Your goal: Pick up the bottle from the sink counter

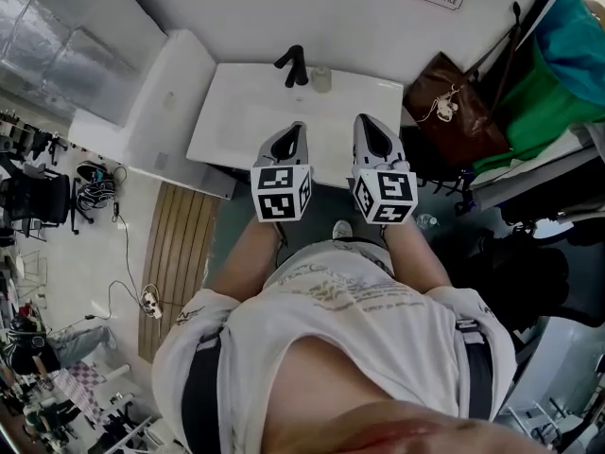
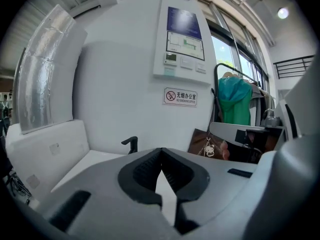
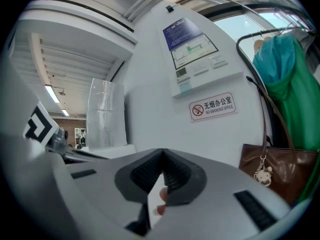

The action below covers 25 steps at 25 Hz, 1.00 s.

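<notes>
Currently reach step | head view: left tongs (image 1: 295,129) and right tongs (image 1: 371,121) are hovering at the surface (image 1: 227,112) edge; bottle (image 1: 321,79) is standing at 12 o'clock, beside the faucet (image 1: 295,64) | left gripper view: tongs are sitting together, empty | right gripper view: likewise together | next: one pair is needing to open and straddle the bottle.

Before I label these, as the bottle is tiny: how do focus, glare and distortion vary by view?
Head view: evenly lit, the small pale bottle plain beside the black tap. Left gripper view: dark fisheye corners, windows blown out. Right gripper view: likewise.
</notes>
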{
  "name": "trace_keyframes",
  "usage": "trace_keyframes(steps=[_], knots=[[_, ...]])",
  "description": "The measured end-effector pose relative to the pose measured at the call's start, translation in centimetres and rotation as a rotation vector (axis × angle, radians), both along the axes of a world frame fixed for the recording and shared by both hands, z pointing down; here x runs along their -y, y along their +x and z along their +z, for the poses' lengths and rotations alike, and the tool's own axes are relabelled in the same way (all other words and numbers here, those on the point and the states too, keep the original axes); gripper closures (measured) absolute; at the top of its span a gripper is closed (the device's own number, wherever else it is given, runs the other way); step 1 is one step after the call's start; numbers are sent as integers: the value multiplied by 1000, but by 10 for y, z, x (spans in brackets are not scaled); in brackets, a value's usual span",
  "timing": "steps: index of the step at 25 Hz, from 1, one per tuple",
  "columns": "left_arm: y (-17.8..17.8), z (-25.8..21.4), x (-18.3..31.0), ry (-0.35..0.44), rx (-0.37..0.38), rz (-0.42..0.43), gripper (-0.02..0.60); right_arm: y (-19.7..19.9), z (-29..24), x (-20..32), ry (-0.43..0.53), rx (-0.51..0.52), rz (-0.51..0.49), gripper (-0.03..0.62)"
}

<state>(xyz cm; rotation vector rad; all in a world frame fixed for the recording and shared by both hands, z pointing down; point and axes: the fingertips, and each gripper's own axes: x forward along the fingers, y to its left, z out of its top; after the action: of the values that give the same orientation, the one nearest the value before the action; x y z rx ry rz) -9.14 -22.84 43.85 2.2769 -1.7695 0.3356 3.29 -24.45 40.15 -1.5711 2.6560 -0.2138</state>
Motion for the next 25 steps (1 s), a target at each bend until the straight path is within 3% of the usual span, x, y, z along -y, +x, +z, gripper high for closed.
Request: trace_keyframes(steps=[13,25], knots=[[7,19,62,-50,27,-56,560,6,12,65,-37,5,-73,573],[5,40,116,-81,20,14,560,18,20,97,-65,-11,40,572]])
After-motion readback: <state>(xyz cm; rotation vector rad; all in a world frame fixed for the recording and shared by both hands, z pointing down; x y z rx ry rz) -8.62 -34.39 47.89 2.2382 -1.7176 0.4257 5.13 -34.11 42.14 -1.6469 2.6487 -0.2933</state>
